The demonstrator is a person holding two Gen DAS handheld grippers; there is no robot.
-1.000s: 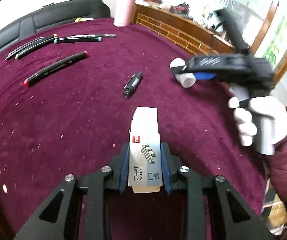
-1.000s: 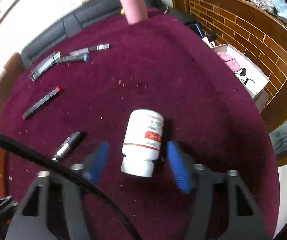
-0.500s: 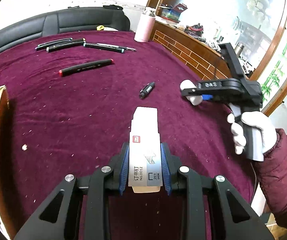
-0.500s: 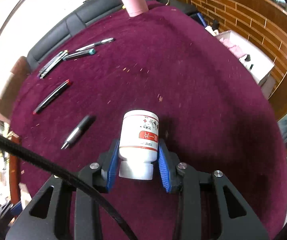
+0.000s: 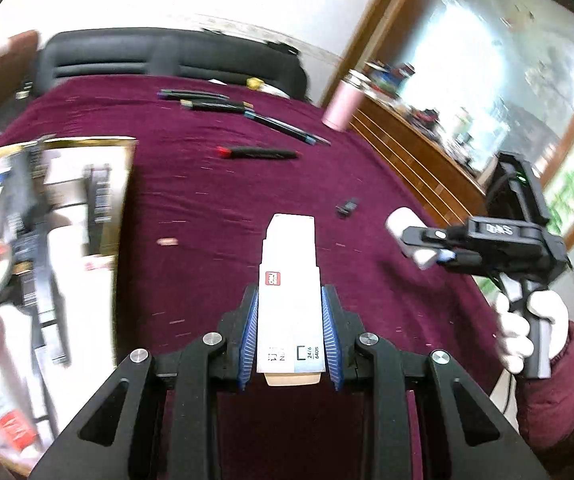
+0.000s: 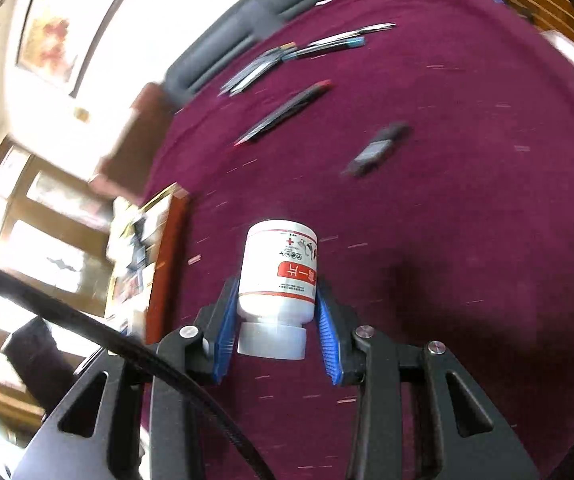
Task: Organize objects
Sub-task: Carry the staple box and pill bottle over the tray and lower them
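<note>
Staples box (image 5: 289, 300) sits pinched in the left tool (image 5: 289, 336), pill bottle (image 6: 278, 276) clamped neck-first in the right tool (image 6: 275, 340), both carried above the maroon tabletop (image 5: 207, 208) near the open storage box (image 5: 83, 216). Risk as I see it: the bottle's smooth round body could slip from its narrow grip, or the two tools could collide crowding over the box.

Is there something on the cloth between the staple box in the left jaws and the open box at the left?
Nothing visible. The staple box hangs above bare cloth; the open box lies directly left. The pens lie farther away, off that path.
</note>
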